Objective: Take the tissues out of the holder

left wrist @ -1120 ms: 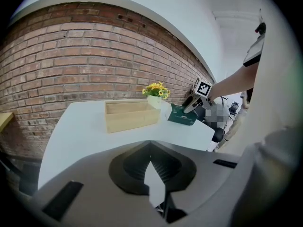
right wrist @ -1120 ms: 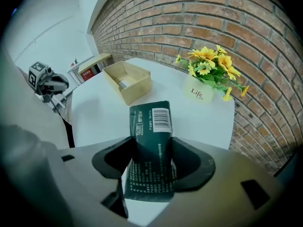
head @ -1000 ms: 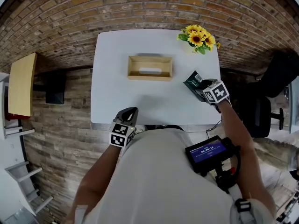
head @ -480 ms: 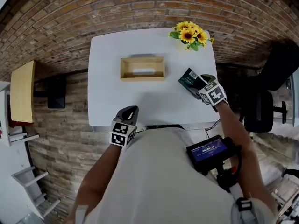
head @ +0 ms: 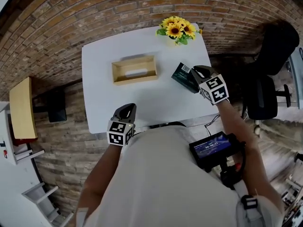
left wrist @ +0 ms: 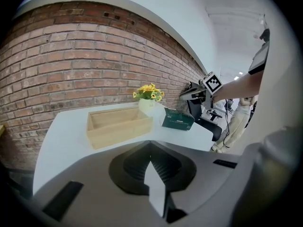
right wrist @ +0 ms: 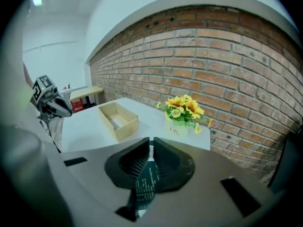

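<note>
One white table (head: 102, 93) carries a wooden tissue holder (head: 134, 69) near its far edge and a sunflower pot (head: 177, 30) at the far right corner. My right gripper (head: 194, 75) has just been closing its jaws and clamps the dark green tissue pack (head: 181, 74) at the right edge. My left gripper (head: 127, 109), jaws together and empty, hovers at the near edge.
</note>
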A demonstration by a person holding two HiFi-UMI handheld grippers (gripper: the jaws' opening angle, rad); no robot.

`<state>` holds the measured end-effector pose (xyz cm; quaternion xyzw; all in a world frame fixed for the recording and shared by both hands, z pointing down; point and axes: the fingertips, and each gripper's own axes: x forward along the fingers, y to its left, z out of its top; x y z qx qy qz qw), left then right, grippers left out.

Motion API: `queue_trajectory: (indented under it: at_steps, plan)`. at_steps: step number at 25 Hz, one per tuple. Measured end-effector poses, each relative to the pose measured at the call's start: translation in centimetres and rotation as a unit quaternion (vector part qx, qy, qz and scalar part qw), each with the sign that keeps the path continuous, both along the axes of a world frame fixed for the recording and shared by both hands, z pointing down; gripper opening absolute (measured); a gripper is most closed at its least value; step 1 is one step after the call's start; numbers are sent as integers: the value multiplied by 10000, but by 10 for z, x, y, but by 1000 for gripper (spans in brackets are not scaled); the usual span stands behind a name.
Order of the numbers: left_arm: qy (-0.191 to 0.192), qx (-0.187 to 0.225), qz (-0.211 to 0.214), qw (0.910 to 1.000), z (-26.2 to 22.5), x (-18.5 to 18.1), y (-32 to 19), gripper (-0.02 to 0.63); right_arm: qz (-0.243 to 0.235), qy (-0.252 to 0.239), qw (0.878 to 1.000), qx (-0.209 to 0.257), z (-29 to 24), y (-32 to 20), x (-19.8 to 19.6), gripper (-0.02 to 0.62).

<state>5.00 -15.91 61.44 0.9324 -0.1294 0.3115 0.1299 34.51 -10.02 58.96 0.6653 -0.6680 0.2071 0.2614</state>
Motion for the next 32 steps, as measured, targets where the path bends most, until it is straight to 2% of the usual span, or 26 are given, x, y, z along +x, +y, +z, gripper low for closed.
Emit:
queue_trajectory:
  at_steps: [1,2,7,13,19,32]
  plan:
    - [21,19,32,10000,-2,1,-1,8,78,-7,9998,176,-8,0,-1,12]
    - [41,45,69,10000,-3,1,-2,8,120,-44,9994,337,-16,1,-4,6]
    - [183,98,168,9996,-9,-2,-4,8,152,-488,9951,847,-38,12,-44,6]
    - [306,99,224,9992,-17,-8,-3,8,243,-1232,9837,1291,-43,28,-97,6]
    - [409,131,296,9986,-24,-9,-6,8,438,-1591,9765,1389,-32,32,-126,6]
    - [467,125,558,9973,-25,4,-10,8,677,-1485,9765,1410,-31,37,-124,6]
